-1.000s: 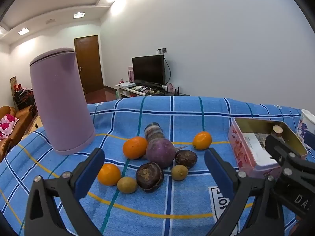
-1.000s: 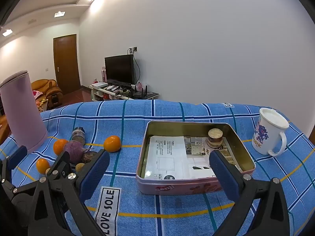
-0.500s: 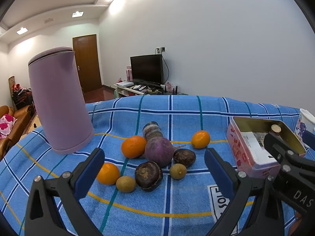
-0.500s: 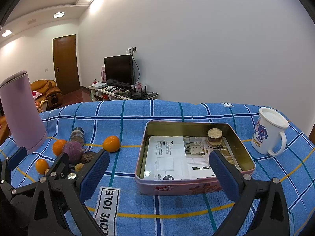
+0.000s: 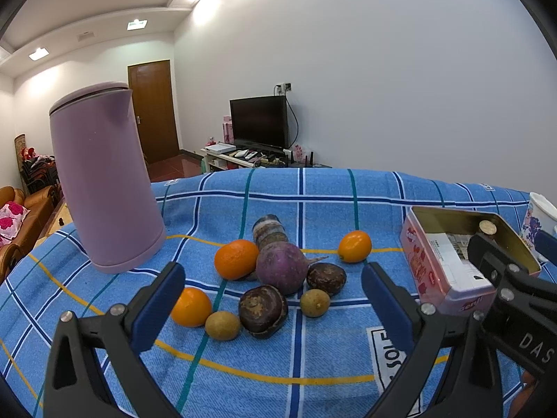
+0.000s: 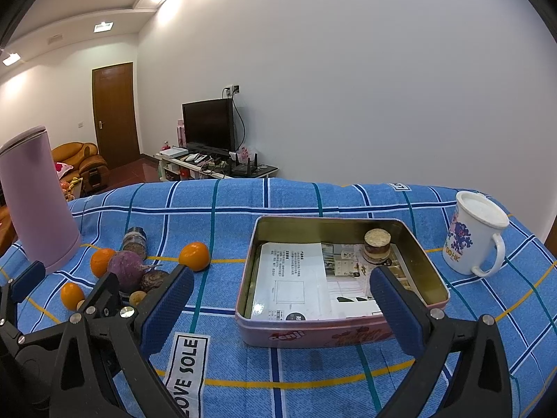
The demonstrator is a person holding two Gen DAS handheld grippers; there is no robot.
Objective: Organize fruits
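Fruits sit clustered on the blue plaid cloth (image 5: 313, 188), between the lilac kettle (image 5: 104, 181) and the pink tin (image 6: 343, 275): three oranges, the nearest (image 5: 190, 307) by the left pad, another (image 5: 236, 259) against a purple round root (image 5: 282, 268), the third (image 5: 354, 246) apart toward the tin; two dark wrinkled passion fruits (image 5: 263, 311) and two small tan longans (image 5: 222, 325) in front. None in the tin, which holds printed papers and a small jar (image 6: 376, 245). Judged from this, sorting has not begun; every piece is left to move. Left gripper (image 5: 271, 310) hovers over the cluster, pads wide apart, empty, touching nothing. Right gripper (image 6: 280, 317) likewise spread, empty, framing the tin's near wall. White mug (image 6: 473, 231) stands right of the tin
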